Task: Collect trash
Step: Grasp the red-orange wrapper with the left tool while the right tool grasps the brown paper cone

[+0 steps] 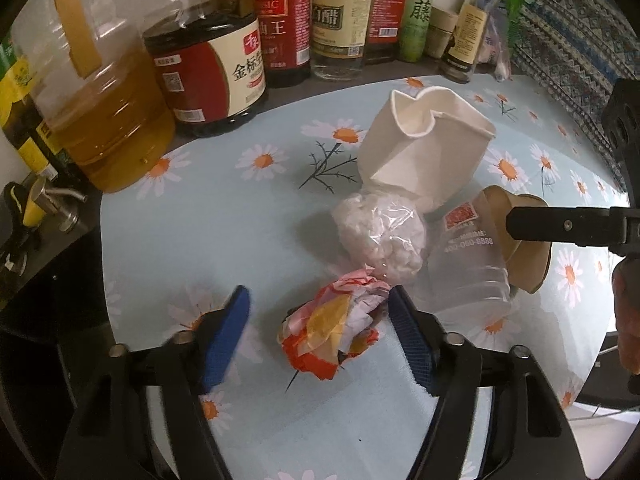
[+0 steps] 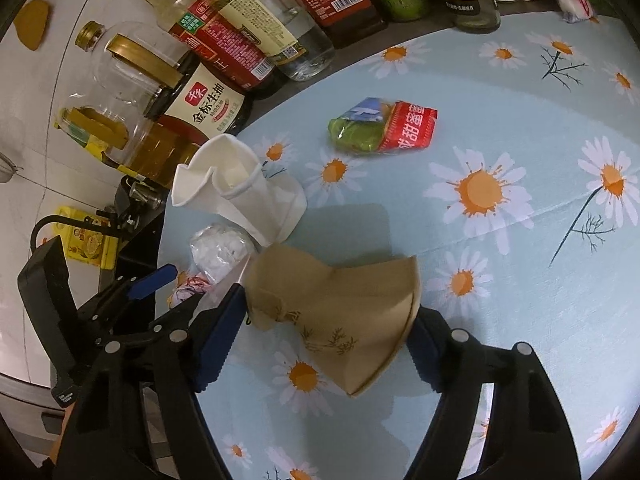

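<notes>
Left wrist view:
Surface: daisy tablecloth [image 1: 248, 232], bottles [image 1: 224, 76] lining its far edge.
Left gripper [image 1: 320, 332]: jaws apart around a crumpled wrapper [image 1: 332, 332].
Beyond wrapper: plastic bag [image 1: 380, 236], white cup [image 1: 424, 144].

Right wrist view:
Right gripper [image 2: 324, 320]: clamped on a brown cup [image 2: 336, 304].
Open cloth: right of the snack packet [image 2: 384, 130].

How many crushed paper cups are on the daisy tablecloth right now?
2. The white paper cup lies near the oil bottles, by the bagged tissue wad. The brown paper cup sits between the right gripper fingers. Others may be hidden.
</notes>
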